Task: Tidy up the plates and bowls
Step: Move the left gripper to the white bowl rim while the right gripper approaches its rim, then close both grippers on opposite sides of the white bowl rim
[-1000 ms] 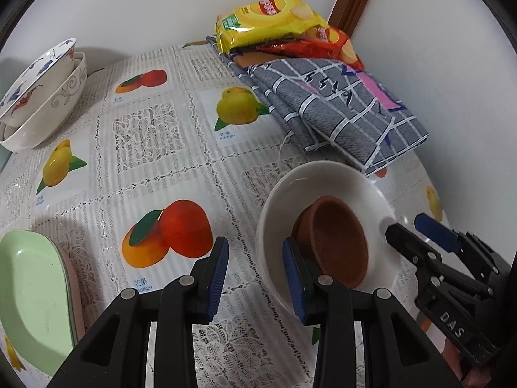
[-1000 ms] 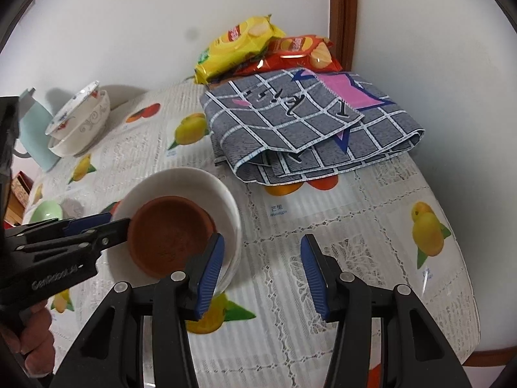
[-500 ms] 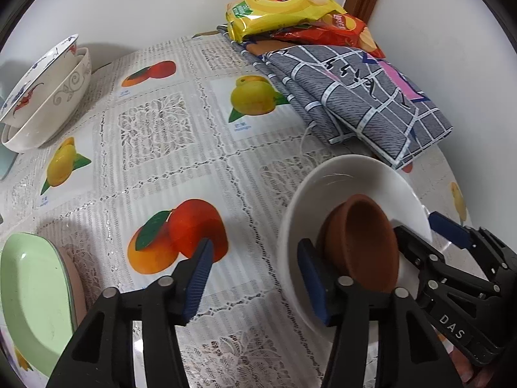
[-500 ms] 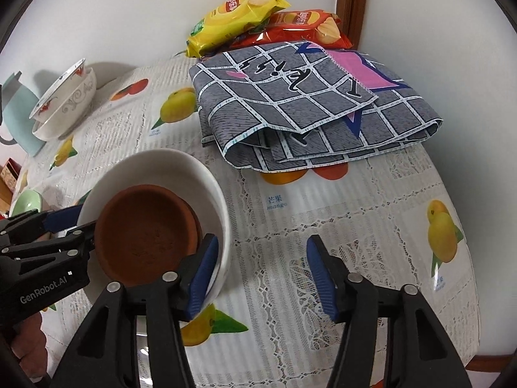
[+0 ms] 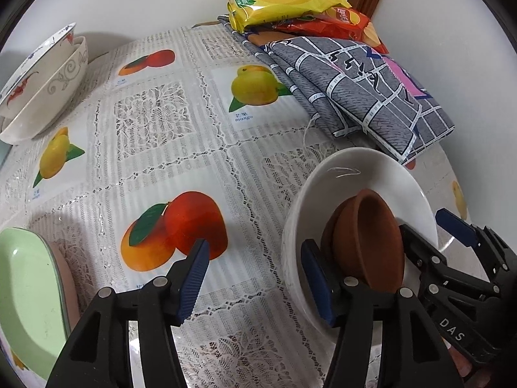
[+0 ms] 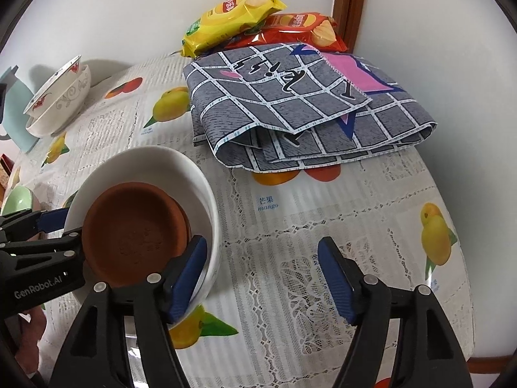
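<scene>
1. bowls first: white bowl [image 5: 352, 174] sits at 4 o'clock in my left view, with brown clay dishes [image 5: 368, 236] tilted inside it.
2. left gripper [image 5: 255, 271] jaws are spread wide, right finger at the white bowl's near rim, pinching nothing.
3. right gripper [image 6: 261, 274] jaws are spread too, left finger inside the white bowl beside the clay dishes.
4. patterned bowls [image 5: 42, 87] are stacked at 10 o'clock, green plate [image 5: 22, 291] at 8.
5. grey cloth [image 6: 310, 110] and chip bags [image 6: 236, 16] sit around 12 to 1 on the tablecloth [image 5: 161, 148].

open tablecloth [image 5: 155, 148] centre, folded cloth [image 5: 362, 97] beyond
</scene>
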`<state>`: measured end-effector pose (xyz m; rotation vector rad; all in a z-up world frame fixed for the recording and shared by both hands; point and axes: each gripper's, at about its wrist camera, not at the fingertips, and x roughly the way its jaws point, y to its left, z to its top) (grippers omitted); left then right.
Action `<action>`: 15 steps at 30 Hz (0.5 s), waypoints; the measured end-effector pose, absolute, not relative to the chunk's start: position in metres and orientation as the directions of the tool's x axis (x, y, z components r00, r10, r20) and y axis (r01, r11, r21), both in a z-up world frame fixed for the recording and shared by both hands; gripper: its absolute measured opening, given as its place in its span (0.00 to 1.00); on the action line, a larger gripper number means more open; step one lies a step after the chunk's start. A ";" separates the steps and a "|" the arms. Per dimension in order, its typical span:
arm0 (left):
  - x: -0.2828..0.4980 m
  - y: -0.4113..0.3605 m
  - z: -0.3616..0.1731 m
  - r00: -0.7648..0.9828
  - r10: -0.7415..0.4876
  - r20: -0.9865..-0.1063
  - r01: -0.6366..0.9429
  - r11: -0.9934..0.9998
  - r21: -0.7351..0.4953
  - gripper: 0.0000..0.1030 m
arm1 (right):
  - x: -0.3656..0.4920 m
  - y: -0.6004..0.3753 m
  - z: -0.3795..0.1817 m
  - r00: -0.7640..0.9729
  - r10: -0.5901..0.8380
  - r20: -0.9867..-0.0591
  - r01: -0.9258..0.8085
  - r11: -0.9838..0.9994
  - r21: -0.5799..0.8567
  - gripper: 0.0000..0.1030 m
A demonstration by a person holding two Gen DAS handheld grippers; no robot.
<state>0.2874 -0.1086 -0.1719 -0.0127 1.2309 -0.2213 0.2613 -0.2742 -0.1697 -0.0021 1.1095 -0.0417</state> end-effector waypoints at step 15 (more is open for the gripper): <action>0.285 -0.109 -0.172 0.366 -0.184 -0.912 0.178 0.976 -0.125 0.55 | 0.261 -0.277 -0.172 0.458 -0.005 -0.889 0.017 1.000 0.003 0.72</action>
